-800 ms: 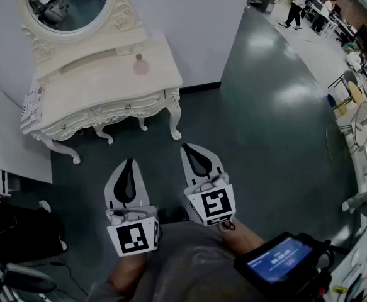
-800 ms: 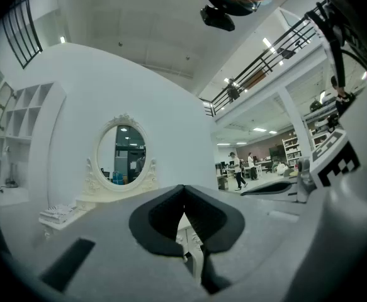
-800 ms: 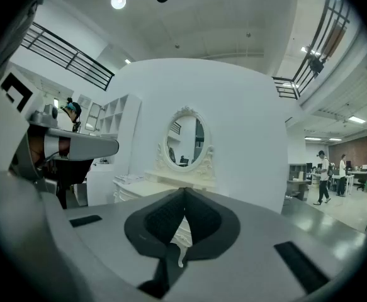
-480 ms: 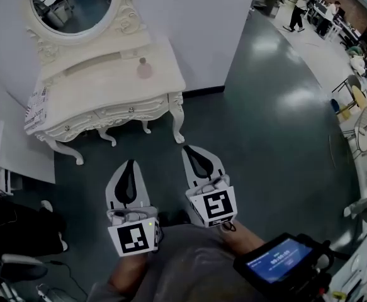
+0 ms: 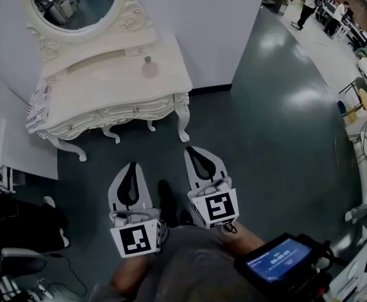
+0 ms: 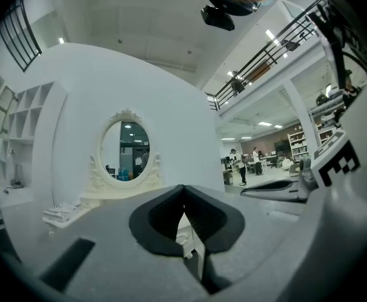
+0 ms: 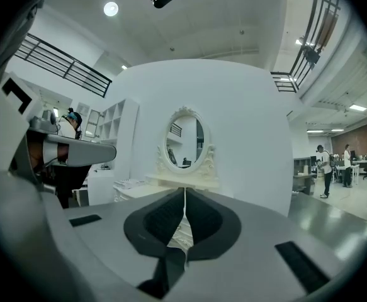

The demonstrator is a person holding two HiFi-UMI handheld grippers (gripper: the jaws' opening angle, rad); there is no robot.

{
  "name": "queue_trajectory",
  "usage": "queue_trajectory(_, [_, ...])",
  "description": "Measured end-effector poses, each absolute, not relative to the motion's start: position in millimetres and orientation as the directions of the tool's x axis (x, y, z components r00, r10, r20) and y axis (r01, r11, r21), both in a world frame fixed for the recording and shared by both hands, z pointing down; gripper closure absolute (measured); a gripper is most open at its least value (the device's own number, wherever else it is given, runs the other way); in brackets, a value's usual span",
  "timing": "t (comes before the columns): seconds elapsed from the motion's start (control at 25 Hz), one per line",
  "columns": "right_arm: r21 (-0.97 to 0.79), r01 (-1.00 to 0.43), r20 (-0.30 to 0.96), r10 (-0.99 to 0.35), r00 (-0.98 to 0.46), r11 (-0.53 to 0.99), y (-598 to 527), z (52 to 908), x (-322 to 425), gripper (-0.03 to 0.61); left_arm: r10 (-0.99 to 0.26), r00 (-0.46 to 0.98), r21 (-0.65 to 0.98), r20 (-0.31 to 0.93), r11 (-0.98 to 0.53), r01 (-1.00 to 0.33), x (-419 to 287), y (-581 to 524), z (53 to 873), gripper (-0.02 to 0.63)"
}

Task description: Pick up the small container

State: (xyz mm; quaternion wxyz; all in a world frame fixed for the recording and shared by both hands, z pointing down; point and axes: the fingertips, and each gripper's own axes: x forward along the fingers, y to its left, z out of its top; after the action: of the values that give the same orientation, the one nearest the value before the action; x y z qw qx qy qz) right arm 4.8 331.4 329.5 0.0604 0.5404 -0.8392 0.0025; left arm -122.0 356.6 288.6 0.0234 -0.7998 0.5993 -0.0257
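Both pressed together and empty, left gripper (image 5: pixel 131 167), right gripper (image 5: pixel 192 151), small container (image 5: pixel 149 69), possibly a pink bottle, on white worktop (image 5: pixel 101 88) ahead

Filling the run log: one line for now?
left tongs: shut, empty | right tongs: shut, empty | small pink container: on dressing table, untouched

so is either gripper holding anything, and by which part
Nothing is held: left gripper and right gripper are shut, empty; the small pink container sits on the white dressing table.

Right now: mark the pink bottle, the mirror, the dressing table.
pink bottle (image 5: pixel 149 69), head view, its round body.
mirror (image 5: pixel 76 0), head view, the glass.
dressing table (image 5: pixel 107 83), head view, bare top.
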Motion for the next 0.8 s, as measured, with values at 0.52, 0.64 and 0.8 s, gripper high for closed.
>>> queue_trajectory(0.52, [0.047, -0.922, 0.168, -0.913, -0.372, 0.384, 196, 368, -10, 0.563, -0.95, 0.308, -0.034, 0.052, -0.31, -0.95, -142, 220, 323, 0.6])
queue_trajectory(0.64, [0.043, -0.926, 0.18, -0.915, -0.362, 0.375, 162, 372, -17, 0.563, -0.941, 0.333, -0.027, 0.061, -0.335, -0.942, -143, 183, 327, 0.6])
queue_trajectory(0.8, [0.049, -0.937, 0.185, -0.925, -0.333, 0.347, 121, 369, -21, 0.563, -0.929, 0.363, -0.022, 0.071, -0.366, -0.93, -145, 140, 329, 0.599])
